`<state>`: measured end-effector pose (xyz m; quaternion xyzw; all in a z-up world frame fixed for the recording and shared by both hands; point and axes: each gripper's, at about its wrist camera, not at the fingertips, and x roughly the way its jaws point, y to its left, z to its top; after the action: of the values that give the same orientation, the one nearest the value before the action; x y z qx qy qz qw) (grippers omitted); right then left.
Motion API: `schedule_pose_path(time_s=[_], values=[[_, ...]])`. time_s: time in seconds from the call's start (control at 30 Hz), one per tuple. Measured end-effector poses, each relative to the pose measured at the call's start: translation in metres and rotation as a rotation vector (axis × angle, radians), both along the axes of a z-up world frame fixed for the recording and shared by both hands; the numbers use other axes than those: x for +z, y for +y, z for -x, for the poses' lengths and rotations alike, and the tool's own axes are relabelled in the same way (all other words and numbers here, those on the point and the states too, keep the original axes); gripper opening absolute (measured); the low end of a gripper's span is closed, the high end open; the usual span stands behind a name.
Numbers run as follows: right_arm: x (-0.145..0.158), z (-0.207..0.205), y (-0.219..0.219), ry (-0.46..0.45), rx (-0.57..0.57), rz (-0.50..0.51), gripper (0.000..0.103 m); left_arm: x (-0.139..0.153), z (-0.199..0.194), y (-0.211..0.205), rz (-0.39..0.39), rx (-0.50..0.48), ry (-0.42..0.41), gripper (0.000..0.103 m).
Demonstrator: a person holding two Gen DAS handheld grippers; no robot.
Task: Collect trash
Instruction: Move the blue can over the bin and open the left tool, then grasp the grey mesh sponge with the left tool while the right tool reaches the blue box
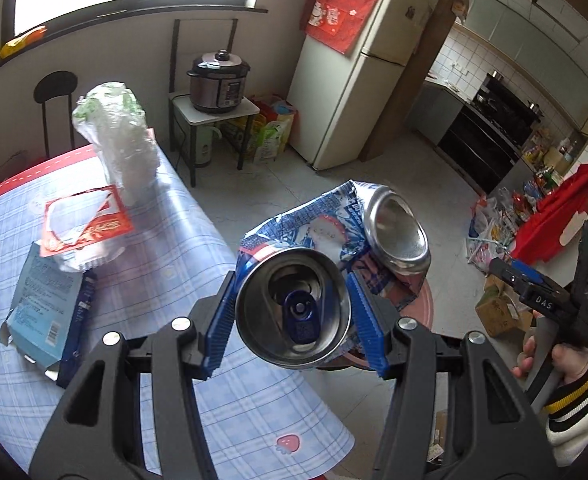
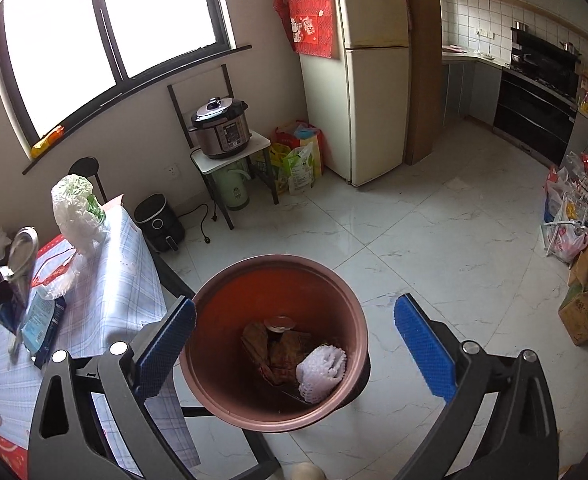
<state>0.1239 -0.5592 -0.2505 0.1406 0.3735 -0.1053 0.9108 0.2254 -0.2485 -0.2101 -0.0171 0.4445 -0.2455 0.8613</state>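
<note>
1. Between the left gripper's [image 1: 292, 312] blue pads [image 1: 218, 326] sits a crushed can [image 1: 294, 312], its open top facing the camera; both pads press on its sides, so the jaws are about half closed on it.
2. Beyond those jaws the can bends upward, and its dented silver base [image 1: 398, 232] points up and to the right.
3. Below the can, partly hidden by it, shows the pink rim of the bin [image 1: 424, 300].
4. Left of the left jaws lies the table [image 1: 166, 264] under a checked cloth, with more trash on it: a torn red wrapper [image 1: 86, 220], a flattened blue box [image 1: 42, 304] and a tall crumpled plastic bag [image 1: 122, 140].
5. Right of the left jaws, a hand [image 1: 550, 360] in a striped cuff holds the right gripper's handle.
6. In the right wrist view, the right gripper [image 2: 294, 352] stands wide open with nothing between its pads [image 2: 166, 344]; they touch nothing.
7. Directly under and between those open jaws is the bin [image 2: 214, 392], on the tiled floor [image 2: 434, 260] just beside the table [image 2: 122, 280].
8. Inside the bin lie a white foam net [image 2: 322, 372], brownish wrappers [image 2: 278, 356] and a small round lid [image 2: 280, 323].
9. Far left of the right jaws, the can [image 2: 22, 260] shows again above the table.
</note>
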Motion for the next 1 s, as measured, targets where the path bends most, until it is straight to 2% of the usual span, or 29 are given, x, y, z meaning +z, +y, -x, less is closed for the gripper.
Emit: schedule_pose_path(time_s=[0.23, 0.4, 0.47, 0.5, 0.53, 0.63, 0.73, 0.87, 1.0], values=[[-0.002, 0.022, -0.021, 0.022, -0.054, 0.008, 0.098, -0.035, -0.020, -0.097, -0.071, -0.151, 0.026, 0.056], [-0.007, 0.036, -0.036, 0.031, -0.089, -0.001, 0.098, -0.052, -0.028, -0.149, -0.099, -0.230, 0.025, 0.057], [-0.008, 0.040, -0.040, 0.034, -0.103, -0.001, 0.098, -0.052, -0.031, -0.160, -0.088, -0.250, 0.014, 0.070], [-0.008, 0.042, -0.041, 0.033, -0.108, -0.002, 0.098, -0.050, -0.032, -0.162, -0.080, -0.252, 0.000, 0.083], [-0.007, 0.044, -0.041, 0.030, -0.111, -0.003, 0.098, -0.046, -0.031, -0.164, -0.074, -0.248, -0.017, 0.090], [-0.005, 0.049, -0.038, 0.019, -0.110, -0.009, 0.098, -0.037, -0.030, -0.159, -0.054, -0.247, -0.032, 0.096], [-0.002, 0.049, -0.030, 0.004, -0.088, -0.022, 0.098, -0.029, -0.030, -0.138, -0.033, -0.221, -0.026, 0.097], [0.002, 0.040, -0.011, -0.012, -0.026, -0.029, 0.098, -0.019, -0.028, -0.102, -0.033, -0.155, -0.020, 0.097], [0.006, 0.021, 0.010, -0.033, 0.062, -0.047, 0.098, -0.009, -0.020, -0.052, -0.060, -0.047, -0.052, 0.097]])
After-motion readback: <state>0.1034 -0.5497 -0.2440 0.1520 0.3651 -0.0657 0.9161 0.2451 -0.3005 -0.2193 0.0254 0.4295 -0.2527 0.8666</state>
